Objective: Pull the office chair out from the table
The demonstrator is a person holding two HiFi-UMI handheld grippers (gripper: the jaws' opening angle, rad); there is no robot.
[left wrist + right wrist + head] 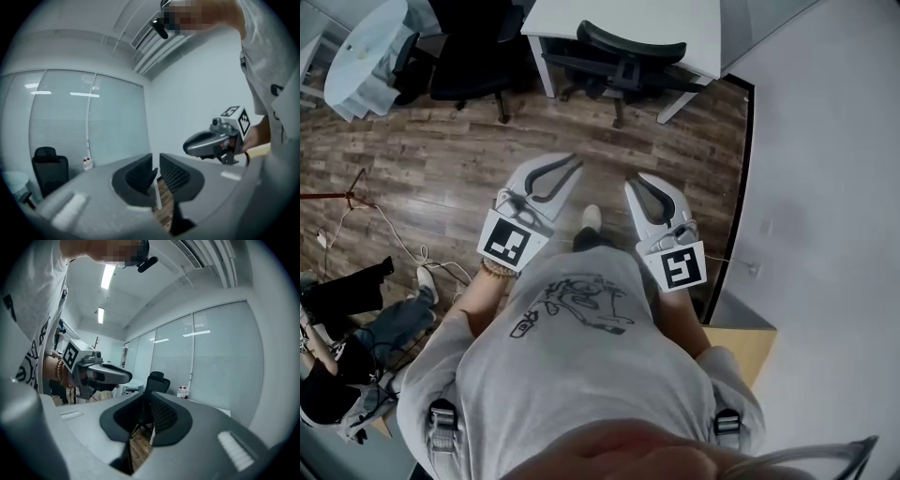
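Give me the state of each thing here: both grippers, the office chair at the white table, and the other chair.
Left gripper: jaws slightly apart, nothing between them.
Right gripper: jaws slightly apart, nothing between them.
Office chair: upright, pushed in at the white table, untouched.
Second black chair: upright, beside the round table.

Floor (441,159): brown wood-look planks, faint sheen; bench (675,23) top smooth, white, matt. Office chair (623,45): black, matt plastic on back and arms. Left gripper (567,167) and right gripper (639,183) have smooth light grey plastic shells, with black finely ribbed fingers (174,174); the person's shirt (581,356) is grey cloth.
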